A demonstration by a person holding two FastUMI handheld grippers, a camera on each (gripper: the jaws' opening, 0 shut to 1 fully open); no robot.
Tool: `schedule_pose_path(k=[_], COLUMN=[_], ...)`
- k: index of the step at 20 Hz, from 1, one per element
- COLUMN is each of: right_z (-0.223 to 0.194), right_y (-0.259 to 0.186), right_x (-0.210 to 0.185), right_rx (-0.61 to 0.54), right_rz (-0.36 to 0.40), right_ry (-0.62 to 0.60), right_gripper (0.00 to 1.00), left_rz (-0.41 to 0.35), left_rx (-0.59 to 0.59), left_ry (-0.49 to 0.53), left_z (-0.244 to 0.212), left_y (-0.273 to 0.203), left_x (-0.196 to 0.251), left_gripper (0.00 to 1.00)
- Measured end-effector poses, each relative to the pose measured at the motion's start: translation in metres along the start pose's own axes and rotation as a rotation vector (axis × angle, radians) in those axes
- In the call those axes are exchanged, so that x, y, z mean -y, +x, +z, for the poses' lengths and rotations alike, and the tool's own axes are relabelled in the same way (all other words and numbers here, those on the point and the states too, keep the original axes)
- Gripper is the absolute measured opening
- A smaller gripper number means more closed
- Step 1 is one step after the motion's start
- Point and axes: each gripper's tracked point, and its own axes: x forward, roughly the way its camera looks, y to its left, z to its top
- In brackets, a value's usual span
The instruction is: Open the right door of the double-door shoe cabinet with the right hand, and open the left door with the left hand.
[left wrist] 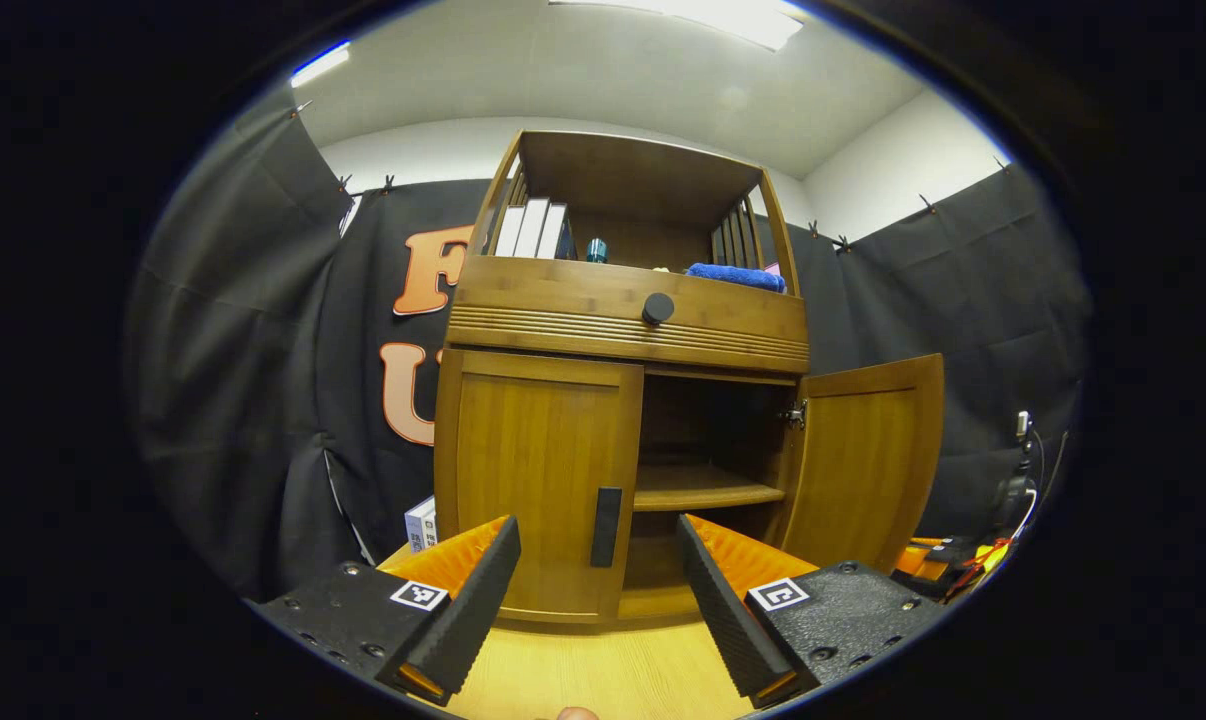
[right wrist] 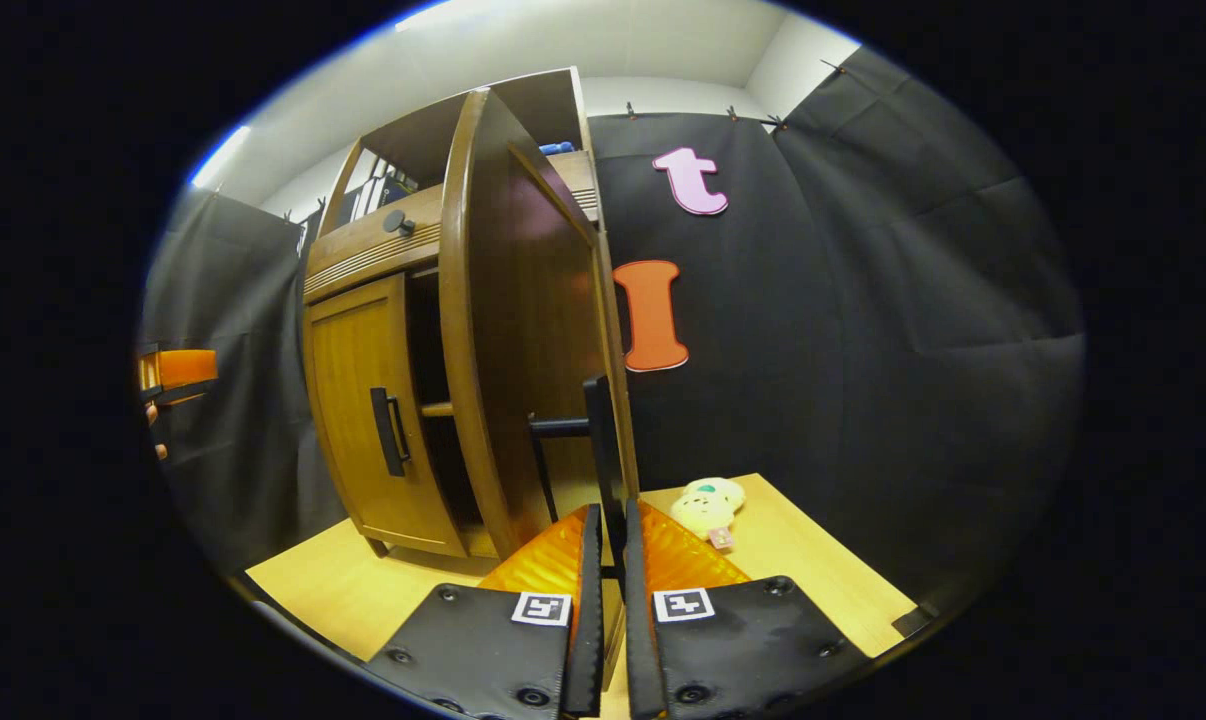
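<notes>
While the right gripper (right wrist: 604, 560) clamps the right door's handle (right wrist: 599, 440), that right door (right wrist: 523, 330) stands swung wide.
Ahead of the left gripper (left wrist: 598, 590) — jaws spread, nothing held — the left door (left wrist: 538, 480) sits closed; bare shelf (left wrist: 698, 488) beside it.

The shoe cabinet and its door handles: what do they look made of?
The shoe cabinet looks like bamboo or light wood with a smooth satin finish: fine straight grain and a warm honey tone on the left door and the open right door. The left door's handle is a matte black bar, metal or plastic; I can't tell which.
</notes>
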Motion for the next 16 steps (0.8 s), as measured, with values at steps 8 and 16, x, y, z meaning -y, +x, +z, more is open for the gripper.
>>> schedule_pose_path(k=[8,16], right_z=[0.0,0.01], right_y=[-0.032,-0.058], right_x=[0.057,0.06], right_rx=[0.034,0.08], right_rz=[-0.072,-0.098], right_ry=[0.043,-0.004], right_gripper=[0.1,0.23], left_rz=[0.004,0.015], left_rx=[-0.039,-0.054], left_ry=[-0.033,0.005], left_z=[-0.04,-0.064], left_y=[0.045,0.078], left_x=[0.019,0.028], left_gripper=[0.92,0.95])
